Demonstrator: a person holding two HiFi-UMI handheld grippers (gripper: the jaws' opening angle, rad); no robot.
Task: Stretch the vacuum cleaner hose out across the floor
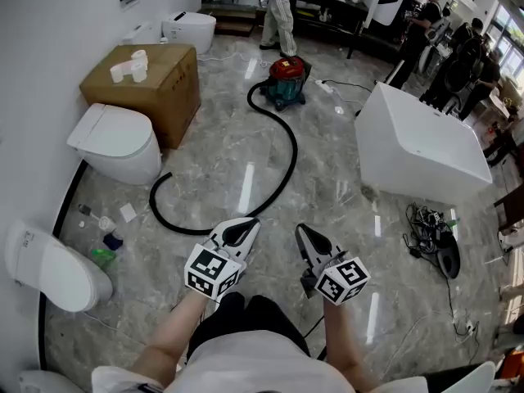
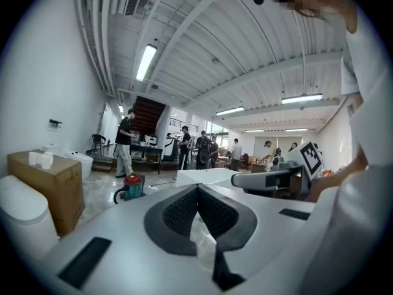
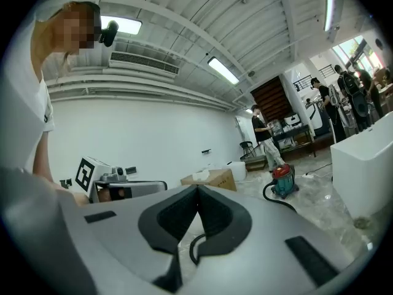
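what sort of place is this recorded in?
Probably a bathroom-fixture showroom or test space inside an open workshop: several toilets and a freestanding bathtub sit on the floor, with people at desks behind.

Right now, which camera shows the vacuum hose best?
The head view: the hose lies in full, curling from the vacuum cleaner toward the toilet. Both gripper views catch only a short bit beside the vacuum cleaner.

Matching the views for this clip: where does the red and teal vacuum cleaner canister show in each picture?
Head view: canister upper centre, on the floor.
Left gripper view: canister small, left of centre, below mid-height.
Right gripper view: canister right of centre, below mid-height.
Shared landmark: cardboard box, left of the canister in all three.
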